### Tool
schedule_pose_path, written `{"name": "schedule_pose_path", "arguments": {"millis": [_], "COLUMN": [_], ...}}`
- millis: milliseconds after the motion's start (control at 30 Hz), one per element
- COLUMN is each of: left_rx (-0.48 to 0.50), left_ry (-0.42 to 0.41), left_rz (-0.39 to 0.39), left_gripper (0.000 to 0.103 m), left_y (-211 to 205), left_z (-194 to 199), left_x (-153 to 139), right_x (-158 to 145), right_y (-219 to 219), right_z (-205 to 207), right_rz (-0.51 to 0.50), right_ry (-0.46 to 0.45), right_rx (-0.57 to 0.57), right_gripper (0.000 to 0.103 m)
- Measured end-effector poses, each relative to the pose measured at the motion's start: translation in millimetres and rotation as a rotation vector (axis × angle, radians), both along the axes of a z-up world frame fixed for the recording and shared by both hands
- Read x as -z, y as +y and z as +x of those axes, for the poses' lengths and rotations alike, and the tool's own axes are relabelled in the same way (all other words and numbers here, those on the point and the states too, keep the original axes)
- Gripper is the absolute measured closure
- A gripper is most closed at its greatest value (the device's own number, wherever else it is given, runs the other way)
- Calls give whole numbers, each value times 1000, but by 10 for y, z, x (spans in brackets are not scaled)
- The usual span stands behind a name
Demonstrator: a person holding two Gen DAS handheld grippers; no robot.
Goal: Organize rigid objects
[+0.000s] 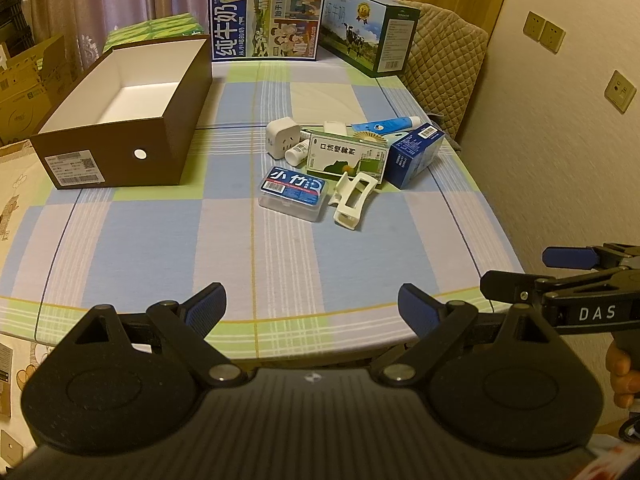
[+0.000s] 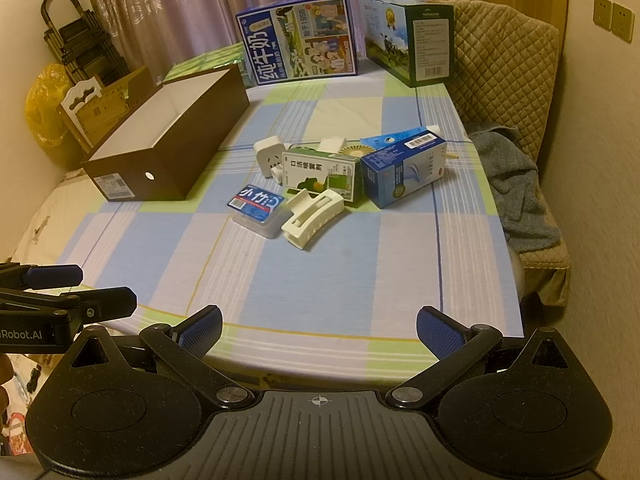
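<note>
Hovering side by side over the near edge of a table (image 1: pixel 160 248) covered in a blue, green and white checked cloth, both grippers hold nothing. The left gripper (image 1: pixel 312 304) has its blue-padded fingers spread wide apart, and the right gripper (image 2: pixel 318 326) is spread just as wide. Near the middle of the table, toward its right side, lies a loose cluster of small items: a clear plastic case with a blue label (image 1: pixel 294 194), a white hair claw clip (image 1: pixel 352 200) just beside it, a green and white carton (image 1: pixel 346 156) lying behind them, a blue carton (image 1: pixel 416 154) to its right, a white plug adapter (image 1: pixel 282 136), a small white bottle (image 1: pixel 298 153) lying on its side and a blue tube (image 1: pixel 386 125) at the back. Well apart from the cluster, on the left of the table, sits an open brown box (image 1: pixel 120 120) with a white, empty interior. Two large milk cartons (image 1: pixel 266 20) stand along the far edge.
</note>
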State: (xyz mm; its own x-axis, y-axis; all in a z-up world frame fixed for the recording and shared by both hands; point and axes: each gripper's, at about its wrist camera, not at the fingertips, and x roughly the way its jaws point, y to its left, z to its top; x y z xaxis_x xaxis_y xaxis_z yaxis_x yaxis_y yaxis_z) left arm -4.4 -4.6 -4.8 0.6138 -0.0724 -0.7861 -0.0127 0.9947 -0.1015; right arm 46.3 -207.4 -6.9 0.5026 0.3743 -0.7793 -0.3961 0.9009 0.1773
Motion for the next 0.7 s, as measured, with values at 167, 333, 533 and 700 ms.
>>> {"name": "schedule_pose_path", "arguments": {"millis": [167,333,533,700], "left_rx": [1,7,22,46], "left_ry": [3,8,7,26], "left_rz": [0,4,10,26], "left_gripper": [12,12,12,12], "left_y": [-32,-98,-118,-95], "left_z": [-2,29,170,338], "left_x": [19,21,52,161], "right_x": [-3,17,90,147], "right_y": [47,-117,-184,-236], "right_z": [14,46,106,177], "right_rz": [2,4,15,28], "right_ry": [4,10,18,20], "right_rx": [2,11,41,69], "right_gripper": [2,2,2,2]}}
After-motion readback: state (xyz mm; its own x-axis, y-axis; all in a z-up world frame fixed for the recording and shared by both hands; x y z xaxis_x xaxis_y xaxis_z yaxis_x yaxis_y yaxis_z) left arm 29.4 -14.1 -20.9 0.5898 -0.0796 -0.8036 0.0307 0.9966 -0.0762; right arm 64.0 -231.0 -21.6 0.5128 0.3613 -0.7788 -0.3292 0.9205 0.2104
